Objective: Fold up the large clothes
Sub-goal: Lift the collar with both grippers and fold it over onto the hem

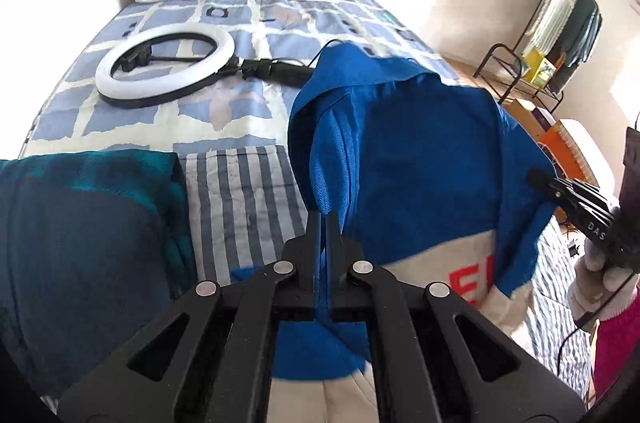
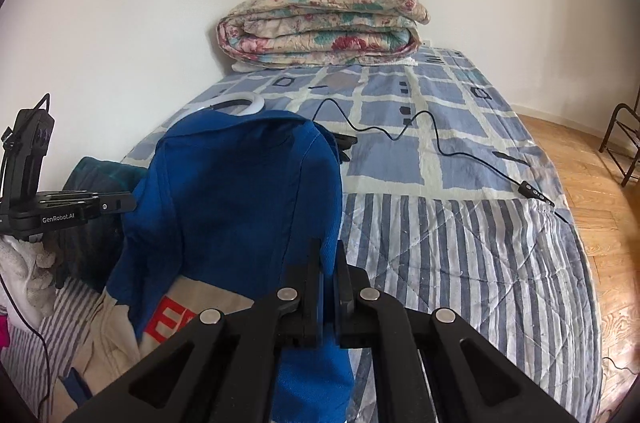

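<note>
A large blue garment (image 1: 420,151) with a beige panel and red letters hangs lifted over the bed. My left gripper (image 1: 325,219) is shut on its left edge. My right gripper (image 2: 329,247) is shut on its right edge; it also shows in the left wrist view (image 1: 538,179) at the right. The left gripper shows in the right wrist view (image 2: 128,202) at the left edge of the garment (image 2: 240,191). The garment's lower beige part (image 2: 120,323) droops toward the bed.
The bed (image 2: 460,255) has a blue checked and striped cover. A ring light (image 1: 164,67) with a cable and remote (image 2: 534,192) lies on it. A folded floral quilt (image 2: 320,23) sits at the head. A dark teal folded cloth (image 1: 80,231) lies left. A metal rack (image 1: 552,35) stands right.
</note>
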